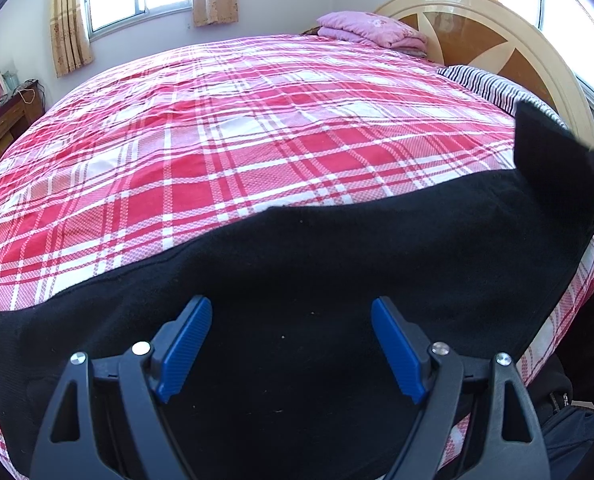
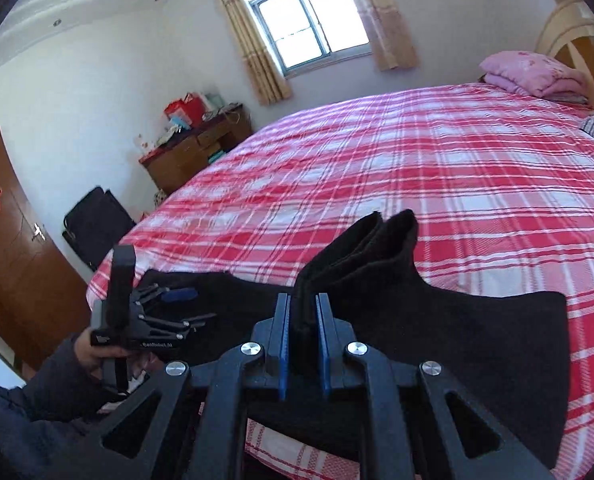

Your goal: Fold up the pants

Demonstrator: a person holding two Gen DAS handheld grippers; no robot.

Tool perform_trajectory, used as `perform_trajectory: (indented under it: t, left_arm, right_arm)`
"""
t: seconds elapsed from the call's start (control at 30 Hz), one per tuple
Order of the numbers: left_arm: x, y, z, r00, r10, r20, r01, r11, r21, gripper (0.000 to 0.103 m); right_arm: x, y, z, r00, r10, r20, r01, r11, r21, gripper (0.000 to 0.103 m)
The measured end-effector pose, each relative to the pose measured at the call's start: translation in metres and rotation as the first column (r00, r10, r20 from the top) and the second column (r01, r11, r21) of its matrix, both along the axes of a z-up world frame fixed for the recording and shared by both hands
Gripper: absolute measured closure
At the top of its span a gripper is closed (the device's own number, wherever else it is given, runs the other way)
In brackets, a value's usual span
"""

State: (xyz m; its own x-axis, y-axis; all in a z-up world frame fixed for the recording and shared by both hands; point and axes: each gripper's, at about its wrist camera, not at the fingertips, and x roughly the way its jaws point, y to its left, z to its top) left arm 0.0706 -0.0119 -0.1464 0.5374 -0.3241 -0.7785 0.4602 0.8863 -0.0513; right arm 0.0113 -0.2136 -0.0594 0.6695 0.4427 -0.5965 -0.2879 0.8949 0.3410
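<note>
Black pants [image 1: 337, 264] lie flat along the near edge of the bed with the red plaid cover [image 1: 233, 132]. My left gripper [image 1: 291, 312] is open and empty, its blue pads just above the cloth. My right gripper [image 2: 303, 312] is shut on a bunched end of the pants [image 2: 361, 248] and holds it lifted off the bed. That raised end shows at the right edge of the left wrist view [image 1: 545, 152]. The left gripper [image 2: 177, 300] also shows in the right wrist view, at the pants' far left end, held by a hand.
A pink folded quilt [image 1: 373, 30] and a striped pillow [image 1: 493, 84] lie by the wooden headboard [image 1: 497, 40]. A wooden desk [image 2: 193, 152] with clutter stands left of the bed. A dark chair [image 2: 97, 224] and a door [image 2: 5, 248] are beyond the bed's corner.
</note>
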Motion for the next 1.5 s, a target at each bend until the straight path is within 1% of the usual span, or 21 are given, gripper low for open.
perform_trajectory:
  t: [0.23,0.37,0.4,0.47,0.5,0.53,0.6,0.7,0.77,0.8,0.83,0.9,0.97,1.0,1.07,1.1,1.17,1.27,1.33,1.43,1.5]
  left_arm:
    - [-0.004,-0.002,0.007,1.000,0.011,0.017,-0.011,1.000,-0.026,0.018]
    - [-0.011,-0.014,0.013,0.999,-0.030,0.021,0.031,0.998,-0.058,0.018]
    - [-0.013,-0.019,0.014,0.999,-0.050,0.021,0.051,0.997,-0.064,0.018]
    - [-0.017,-0.033,0.017,0.995,-0.094,0.020,0.095,0.993,-0.066,0.018]
    - [-0.018,-0.041,0.019,0.993,-0.121,0.015,0.122,0.990,-0.071,0.018]
    - [-0.019,-0.051,0.021,0.988,-0.155,0.007,0.155,0.985,-0.077,0.018]
    - [-0.019,-0.069,0.024,0.979,-0.203,-0.006,0.202,0.975,-0.088,0.018]
    - [-0.021,-0.097,0.030,0.962,-0.273,-0.022,0.269,0.956,-0.115,0.018]
    - [-0.020,-0.118,0.029,0.946,-0.321,-0.050,0.312,0.939,-0.145,0.019]
    - [-0.020,-0.124,0.028,0.942,-0.330,-0.059,0.318,0.935,-0.154,0.020]
    - [-0.018,-0.133,0.025,0.937,-0.340,-0.079,0.324,0.932,-0.163,0.024]
    - [-0.013,-0.146,0.018,0.927,-0.353,-0.127,0.327,0.926,-0.188,0.037]
    - [-0.009,-0.154,0.011,0.919,-0.360,-0.164,0.324,0.922,-0.212,0.065]
    - [-0.006,-0.157,0.007,0.920,-0.350,-0.176,0.312,0.926,-0.212,0.070]
    - [-0.007,-0.153,0.007,0.920,-0.342,-0.189,0.298,0.927,-0.228,0.092]
    - [-0.008,-0.148,0.009,0.917,-0.346,-0.200,0.293,0.922,-0.255,0.092]
    - [-0.011,-0.136,0.015,0.919,-0.331,-0.214,0.263,0.919,-0.294,0.093]
    - [-0.014,-0.118,0.024,0.925,-0.307,-0.224,0.225,0.917,-0.330,0.093]
    - [-0.013,-0.112,0.025,0.928,-0.296,-0.225,0.214,0.919,-0.331,0.093]
    - [-0.012,-0.107,0.022,0.936,-0.273,-0.222,0.198,0.930,-0.309,0.093]
    - [-0.011,-0.104,0.022,0.934,-0.272,-0.233,0.189,0.926,-0.326,0.093]
  right_arm:
    - [0.009,0.035,-0.034,0.995,0.074,-0.071,-0.078,0.995,-0.057,0.091]
    - [0.015,0.049,-0.059,0.982,0.112,-0.152,-0.129,0.985,-0.112,0.090]
    - [0.017,0.050,-0.064,0.977,0.121,-0.177,-0.143,0.982,-0.123,0.087]
    - [0.017,0.052,-0.069,0.965,0.152,-0.212,-0.183,0.974,-0.131,0.075]
    - [0.015,0.050,-0.068,0.964,0.163,-0.211,-0.195,0.971,-0.137,0.065]
    - [0.012,0.048,-0.065,0.964,0.172,-0.202,-0.203,0.968,-0.145,0.061]
    - [0.004,0.038,-0.052,0.971,0.176,-0.164,-0.203,0.965,-0.164,0.060]
    - [-0.005,0.011,-0.033,0.985,0.133,-0.112,-0.151,0.973,-0.175,0.058]
    - [-0.007,-0.013,-0.027,0.992,0.082,-0.095,-0.095,0.984,-0.152,0.055]
    - [-0.007,-0.022,-0.027,0.994,0.060,-0.094,-0.073,0.988,-0.137,0.054]
    - [-0.007,-0.033,-0.028,0.995,0.035,-0.096,-0.046,0.992,-0.119,0.054]
    - [-0.003,-0.048,-0.033,0.993,-0.013,-0.114,0.003,0.996,-0.091,0.054]
    - [0.000,-0.057,-0.038,0.990,-0.050,-0.130,0.039,0.996,-0.079,0.054]
    - [0.001,-0.060,-0.039,0.990,-0.059,-0.129,0.050,0.996,-0.074,0.054]
    - [0.001,-0.064,-0.038,0.990,-0.073,-0.121,0.065,0.996,-0.063,0.054]
    - [0.001,-0.065,-0.037,0.990,-0.078,-0.114,0.072,0.996,-0.059,0.054]
    - [0.000,-0.068,-0.034,0.991,-0.085,-0.100,0.081,0.995,-0.049,0.054]
    - [-0.004,-0.073,-0.028,0.994,-0.084,-0.075,0.082,0.996,-0.025,0.054]
    - [-0.007,-0.072,-0.024,0.996,-0.061,-0.065,0.060,0.998,-0.015,0.054]
    - [-0.016,-0.064,-0.017,0.999,-0.016,-0.036,0.015,0.999,-0.045,0.054]
    - [-0.018,-0.061,-0.015,1.000,0.001,-0.026,-0.002,0.998,-0.056,0.054]
